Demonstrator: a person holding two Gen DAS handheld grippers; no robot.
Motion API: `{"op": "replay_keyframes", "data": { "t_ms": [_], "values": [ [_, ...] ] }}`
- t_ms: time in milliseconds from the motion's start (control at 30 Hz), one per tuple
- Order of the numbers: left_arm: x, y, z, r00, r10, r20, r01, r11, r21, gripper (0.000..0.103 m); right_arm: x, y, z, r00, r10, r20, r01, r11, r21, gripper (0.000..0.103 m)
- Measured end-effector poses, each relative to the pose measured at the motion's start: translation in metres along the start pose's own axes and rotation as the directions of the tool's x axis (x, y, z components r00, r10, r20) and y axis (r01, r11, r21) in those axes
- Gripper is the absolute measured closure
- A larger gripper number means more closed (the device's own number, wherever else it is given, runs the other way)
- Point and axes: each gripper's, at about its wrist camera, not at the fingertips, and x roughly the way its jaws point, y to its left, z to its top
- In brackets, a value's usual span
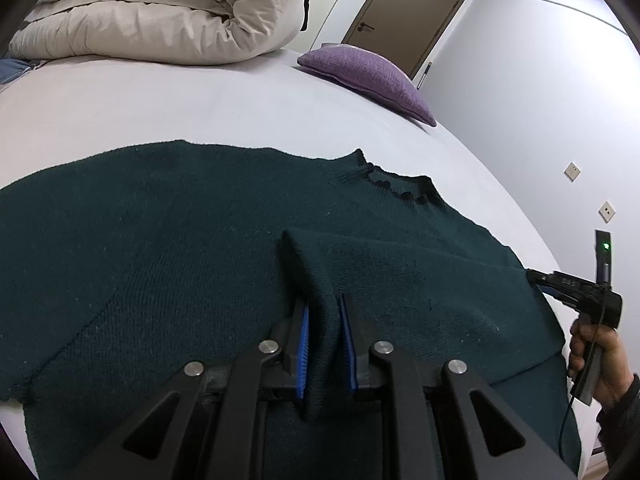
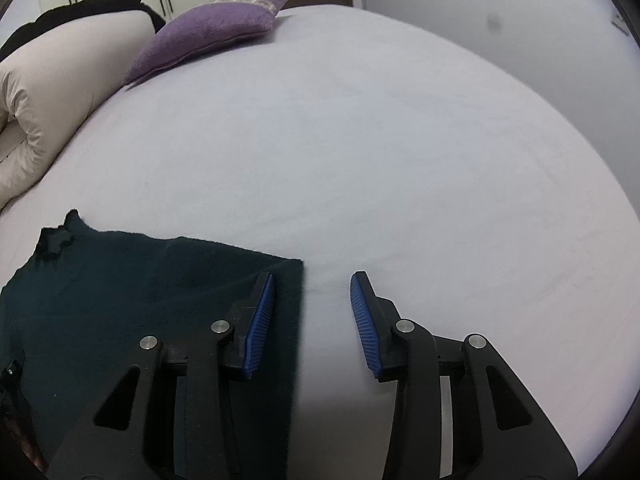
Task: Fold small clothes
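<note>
Soft, floppy sweater was pinched at its sleeve by left gripper; right gripper was gaping empty.

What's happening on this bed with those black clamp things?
A person is folding a dark green knitted sweater spread on the pale bed sheet. The left gripper pinches a sleeve that is laid across the sweater's body. The right gripper is open and empty at the sweater's edge. A purple cushion and a rolled beige duvet lie further back.
</note>
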Motion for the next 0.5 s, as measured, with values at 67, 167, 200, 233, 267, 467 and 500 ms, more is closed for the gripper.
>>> {"op": "replay_keyframes", "data": {
  "t_ms": [67, 167, 200, 233, 267, 467, 500],
  "values": [
    [-0.002, 0.003, 0.002, 1.0, -0.03, -0.003, 0.03, 0.999, -0.02, 0.084, -0.022, -0.01, -0.004, 0.999, 0.025, 0.031, -0.028, 0.996, 0.088, 0.064],
    [-0.011, 0.005, 0.009, 0.999, -0.022, -0.032, 0.021, 0.999, -0.043, 0.068, -0.062, -0.026, -0.021, 0.991, 0.091, 0.097, -0.104, 0.985, 0.136, 0.061],
    [-0.016, 0.004, 0.01, 0.999, -0.011, -0.03, 0.01, 0.999, -0.04, 0.049, -0.074, -0.026, -0.029, 0.987, 0.123, 0.105, -0.136, 0.983, 0.126, 0.059],
    [-0.027, 0.003, 0.011, 1.0, 0.008, -0.021, -0.009, 0.999, -0.041, 0.031, -0.087, -0.025, -0.039, 0.982, 0.156, 0.105, -0.168, 0.98, 0.108, 0.059],
    [-0.036, 0.004, 0.011, 1.0, 0.027, -0.011, -0.028, 0.998, -0.048, 0.025, -0.1, -0.023, -0.049, 0.977, 0.185, 0.104, -0.194, 0.977, 0.089, 0.059],
    [-0.13, 0.053, -0.004, 0.994, 0.053, 0.1, -0.037, 0.987, -0.154, 0.019, -0.157, 0.008, -0.133, 0.933, 0.359, 0.04, -0.359, 0.933, 0.009, 0.059],
    [-0.149, 0.075, -0.011, 0.991, 0.061, 0.116, -0.037, 0.979, -0.203, 0.019, -0.163, 0.019, -0.146, 0.922, 0.387, 0.019, -0.387, 0.922, -0.004, 0.059]
  ]
}}
